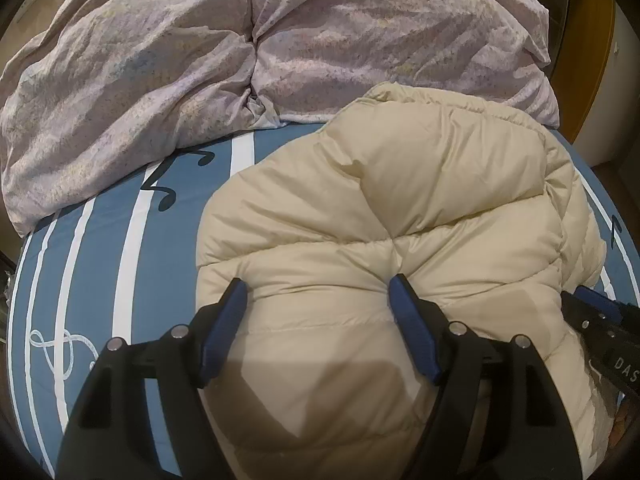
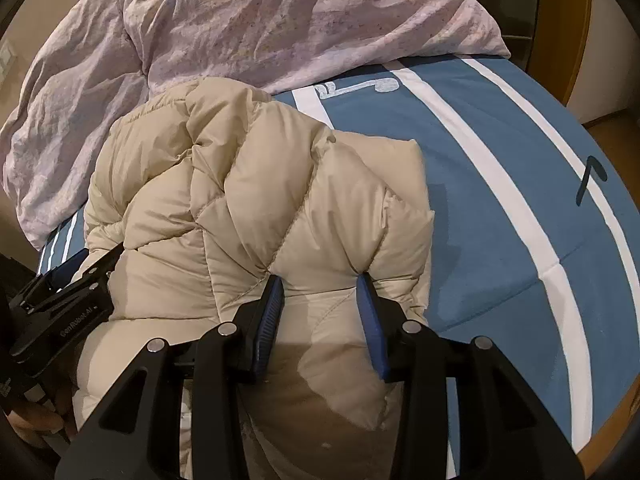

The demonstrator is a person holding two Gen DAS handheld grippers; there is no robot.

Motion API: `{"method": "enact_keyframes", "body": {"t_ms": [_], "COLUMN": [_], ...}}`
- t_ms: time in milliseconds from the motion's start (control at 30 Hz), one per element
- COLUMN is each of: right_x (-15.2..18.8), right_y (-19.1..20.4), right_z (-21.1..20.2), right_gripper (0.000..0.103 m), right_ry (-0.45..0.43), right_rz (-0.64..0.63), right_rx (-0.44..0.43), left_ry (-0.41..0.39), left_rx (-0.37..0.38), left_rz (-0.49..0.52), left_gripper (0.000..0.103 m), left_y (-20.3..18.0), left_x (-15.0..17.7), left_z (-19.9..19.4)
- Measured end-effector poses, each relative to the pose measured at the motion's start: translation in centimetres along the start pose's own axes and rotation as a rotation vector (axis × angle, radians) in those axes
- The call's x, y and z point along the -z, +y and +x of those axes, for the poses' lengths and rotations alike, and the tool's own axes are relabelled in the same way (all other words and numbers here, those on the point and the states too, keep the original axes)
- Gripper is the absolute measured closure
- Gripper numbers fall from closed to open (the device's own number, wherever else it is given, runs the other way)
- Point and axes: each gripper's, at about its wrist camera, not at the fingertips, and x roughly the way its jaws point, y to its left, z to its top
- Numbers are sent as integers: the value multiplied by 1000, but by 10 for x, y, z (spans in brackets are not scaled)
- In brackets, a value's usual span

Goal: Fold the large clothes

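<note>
A beige quilted puffer jacket (image 1: 400, 208) lies bunched on the blue striped bed sheet (image 1: 100, 280). My left gripper (image 1: 318, 294) clamps a thick fold of the jacket's near edge between its blue pads. My right gripper (image 2: 320, 284) clamps another fold of the jacket (image 2: 240, 200) near its right side. Each gripper shows in the other's view: the right gripper (image 1: 592, 320) at the jacket's right edge, the left gripper (image 2: 80, 280) at its left edge. The jacket's near part is hidden under the grippers.
A crumpled lilac duvet (image 1: 200, 60) fills the far side of the bed, touching the jacket's far edge; it also shows in the right wrist view (image 2: 280, 20). Bare blue sheet (image 2: 500, 200) lies right of the jacket. A wooden frame (image 1: 588, 40) stands at far right.
</note>
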Motion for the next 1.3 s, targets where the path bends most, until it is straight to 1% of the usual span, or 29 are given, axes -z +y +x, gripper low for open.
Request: {"method": "enact_keyframes", "body": {"t_ms": [100,300,400,600,800,867,1033,1300], "right_x": [-3,-13,-18,-20,-18,-16,-9,-3], "right_y": [2,10,14,17,11,8,10,10], "right_z": [-8,-37,-40,-32,-19,-14,-4,9], "right_gripper": [62,62,62,62,61,56,53,50], "right_ry": [-12,-129,-155,-159,-147,-138,-136,-145], "right_rz": [5,0,-9,-14,-9,-5,-33,-44], "right_rx": [11,-41,-46,-18,38,43,66,74], "left_ry": [3,6,7,6,5,4,0,-17], "left_rx": [-3,-6,-6,-6,-1,1,5,14], "left_rz": [4,3,4,2,-9,-15,-22,-37], "left_gripper": [29,29,29,29,27,26,25,24], "left_y": [0,-1,-1,-1,1,1,1,2], "left_x": [0,0,0,0,1,1,1,2], "left_z": [0,0,0,0,1,2,3,4]}}
